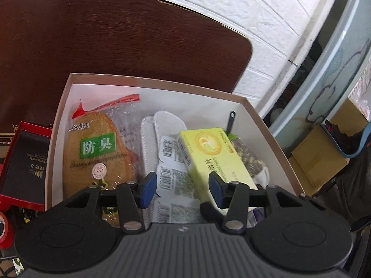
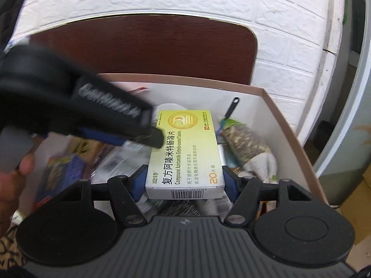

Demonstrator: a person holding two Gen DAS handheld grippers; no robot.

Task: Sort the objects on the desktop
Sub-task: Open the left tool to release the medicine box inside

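Right claw (image 2: 184, 181) clamped on yellow-and-white cardboard tablet box (image 2: 185, 153), holding it over the open white cardboard bin (image 2: 287, 125) at the dark brown wooden surface's (image 2: 139, 46) far right corner. Left claw (image 1: 183, 188) half open, empty, above the bin's packaged tan insoles (image 1: 97, 153) and white barcode sachets (image 1: 171, 180).

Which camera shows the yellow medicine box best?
The right wrist view: the yellow cardboard medicine box fills the centre with its printed top readable. The left wrist view shows the box tilted and partly behind that gripper's fingers.
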